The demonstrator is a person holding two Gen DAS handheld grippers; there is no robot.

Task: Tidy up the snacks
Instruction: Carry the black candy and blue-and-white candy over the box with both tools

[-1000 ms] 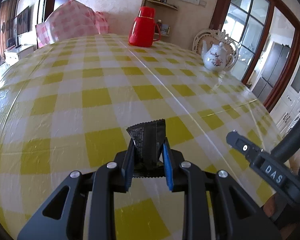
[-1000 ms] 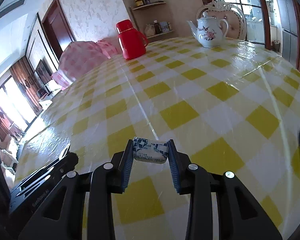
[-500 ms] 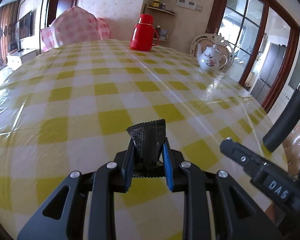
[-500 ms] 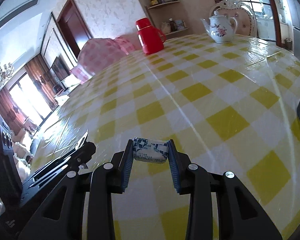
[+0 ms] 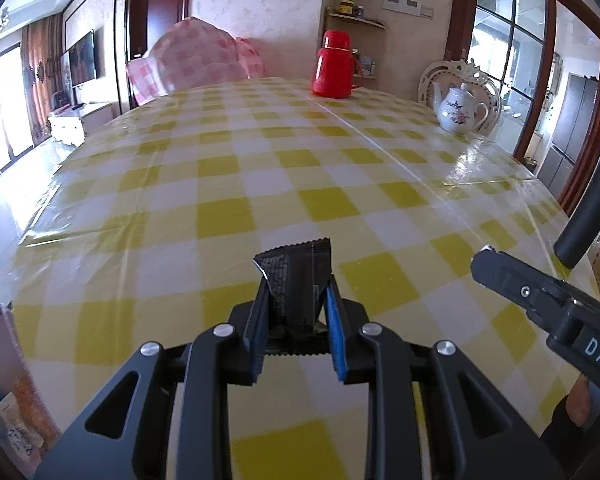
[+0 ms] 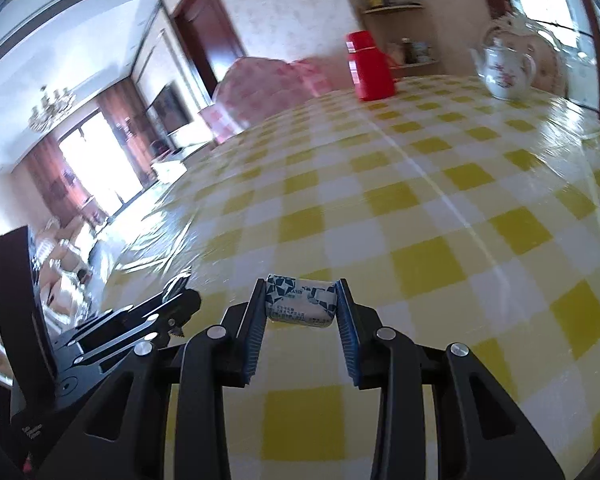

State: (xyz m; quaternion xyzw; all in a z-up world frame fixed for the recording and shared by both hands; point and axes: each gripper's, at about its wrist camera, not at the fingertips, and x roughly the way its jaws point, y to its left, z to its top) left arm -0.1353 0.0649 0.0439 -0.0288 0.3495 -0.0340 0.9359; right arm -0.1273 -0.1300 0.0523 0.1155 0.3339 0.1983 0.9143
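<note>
- Far left, low in the left wrist view, a heap of packets shows past the table edge. It is cut off by the frame and blurred, and whether it sits in a box or bag cannot be told.
- The left gripper is clenched on a black wrapper, which stands upright between the blue pads with its crimped top edge free. It is held above the yellow check cloth, not lying on it.
- The right gripper grasps a small blue-and-white candy crosswise, both pads pressing its ends, also clear of the cloth.
- Each gripper appears at the edge of the other's view, so the two are carried side by side over the near part of the table.
- Step in hand, as I judge it: both snacks are picked up and in transit, neither placed yet.
- The next move likely calls for taking each snack to wherever the snacks are collected, lowering it in, and only then letting go. The heap at far left may be that place, but this is a guess.
- Far across the table stand a red flask and a teapot, well apart from both grippers.
- The right wrist view is smeared, so the candy's print is mostly unreadable.
- The person's hands are largely out of frame.
</note>
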